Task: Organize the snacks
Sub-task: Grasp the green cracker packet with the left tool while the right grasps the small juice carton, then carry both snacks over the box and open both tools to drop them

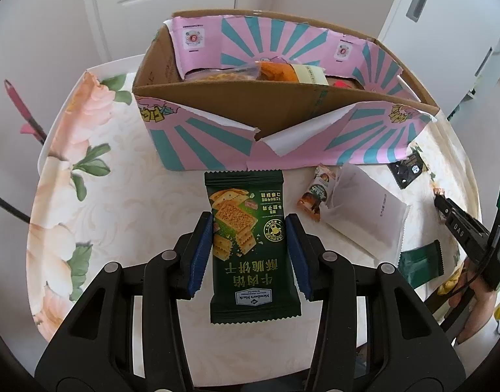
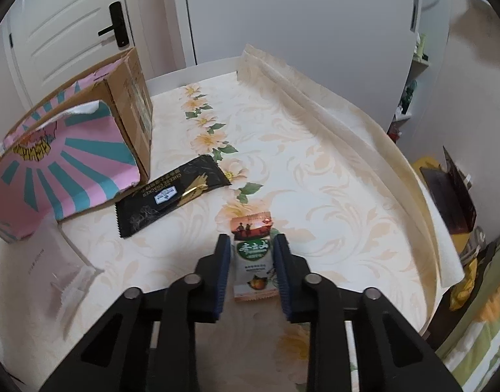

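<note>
Some snacks already sit in the far cardboard box (image 1: pixel 282 104). Your left gripper (image 1: pixel 250 245) clamps the green cracker packet (image 1: pixel 250 248); right gripper (image 2: pixel 251 261) seems closed on a small packet (image 2: pixel 253 258). Black packet (image 2: pixel 171 192) and others remain on the table.

The left tool (image 1: pixel 250 245) points steeply down, its two blue-padded fingers (image 1: pixel 199 254) pressing both sides of a dark green cracker packet (image 1: pixel 250 248). The right tool (image 2: pixel 252 263) also tilts downward, its blue pads closed against a small white and orange snack packet (image 2: pixel 252 258). Seen from the left wrist, a hand (image 1: pixel 468 287) grips the right tool's handle.
</note>
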`<state>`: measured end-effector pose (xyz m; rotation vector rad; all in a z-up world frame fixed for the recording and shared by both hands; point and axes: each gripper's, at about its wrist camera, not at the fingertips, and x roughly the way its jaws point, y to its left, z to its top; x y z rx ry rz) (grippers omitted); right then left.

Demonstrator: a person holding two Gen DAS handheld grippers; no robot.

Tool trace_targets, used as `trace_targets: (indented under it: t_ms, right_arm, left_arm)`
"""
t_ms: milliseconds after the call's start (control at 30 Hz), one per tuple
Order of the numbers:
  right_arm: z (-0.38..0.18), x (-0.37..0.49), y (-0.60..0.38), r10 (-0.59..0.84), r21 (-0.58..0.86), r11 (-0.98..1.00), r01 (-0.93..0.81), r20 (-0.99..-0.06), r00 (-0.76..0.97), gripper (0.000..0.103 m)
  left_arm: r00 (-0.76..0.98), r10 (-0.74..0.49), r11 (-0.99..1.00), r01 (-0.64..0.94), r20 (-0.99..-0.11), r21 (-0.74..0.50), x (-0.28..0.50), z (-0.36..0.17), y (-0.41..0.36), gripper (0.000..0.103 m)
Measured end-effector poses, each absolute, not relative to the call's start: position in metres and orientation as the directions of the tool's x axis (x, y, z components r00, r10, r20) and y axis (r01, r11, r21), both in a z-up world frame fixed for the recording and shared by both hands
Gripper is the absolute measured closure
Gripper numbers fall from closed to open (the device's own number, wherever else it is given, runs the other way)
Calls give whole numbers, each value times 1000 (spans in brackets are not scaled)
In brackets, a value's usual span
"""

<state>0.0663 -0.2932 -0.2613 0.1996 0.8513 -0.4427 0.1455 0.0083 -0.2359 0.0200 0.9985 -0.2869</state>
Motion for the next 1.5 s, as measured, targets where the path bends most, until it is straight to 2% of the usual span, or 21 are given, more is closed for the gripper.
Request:
trace_targets:
  t_ms: [133,500,967,1200,1500]
  right_arm:
    - [-261,67,-293,-288,-26,907,420,-766,575,83]
    - [-242,63,-296,-217,29,931,365,-760,613,83]
    - [-159,79,-299,-50,97,981,166,-703,709,84]
    - [-107,108,-299,51,118,993,31,-635,771,84]
    - [-86,167,-279,185,163,981,-101,-655,733,84]
  left_arm:
    - [505,-230,962,245,-832,-118,144,-236,7,62]
    - [536,-216,971,204,-816,-123,131,-212,4,62]
    - [636,-207,978,133,-743,-159,114,-132,-27,62]
    - [692,-197,979,100,-694,-179,130,-96,-50,62]
    - [692,-221,973,113,-687,-200,188,-83,-57,62]
